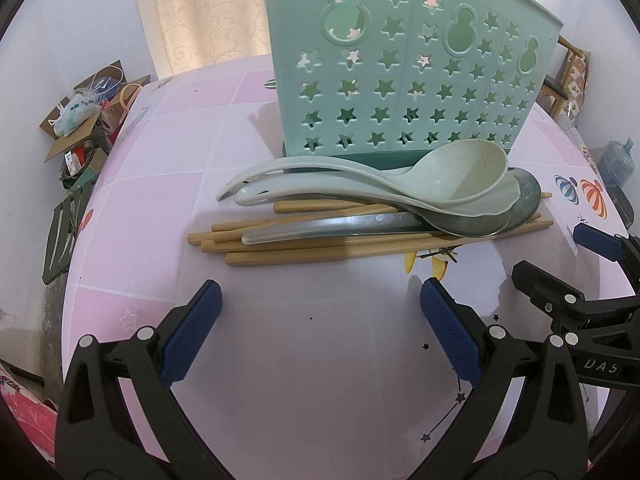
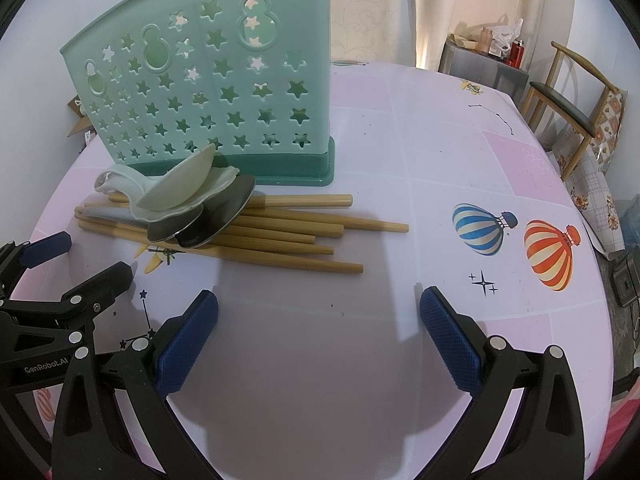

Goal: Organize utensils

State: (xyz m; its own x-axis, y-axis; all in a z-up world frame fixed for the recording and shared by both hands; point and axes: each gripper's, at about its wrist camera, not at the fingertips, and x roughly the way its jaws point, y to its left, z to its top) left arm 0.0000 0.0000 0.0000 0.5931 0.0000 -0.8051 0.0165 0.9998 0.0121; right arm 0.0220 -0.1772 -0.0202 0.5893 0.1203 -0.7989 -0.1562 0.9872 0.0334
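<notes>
Left gripper [image 1: 320,292] and right gripper [image 2: 318,304] hover spread wide, holding nothing, above the desk [image 2: 440,160]. Just ahead, spoons [image 1: 460,176] lie atop chopsticks [image 2: 288,236], touching the upright green holder [image 1: 400,60].

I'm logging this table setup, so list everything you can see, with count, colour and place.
Holder: one, mint green with star holes, upright at the back of the table, nothing seen inside.
Plastic spoons: two, pale cream, stacked on top of the pile in front of the holder.
Metal spoons: two, grey, under the plastic ones.
Chopsticks: several, exact count unclear, bamboo tan, lying flat under the spoons.
Table: one, pink and white checks with balloon prints.
Chair: one, wood with dark seat, at right.
Left gripper: open, empty, near the pile.
Right gripper: open, empty.
</notes>
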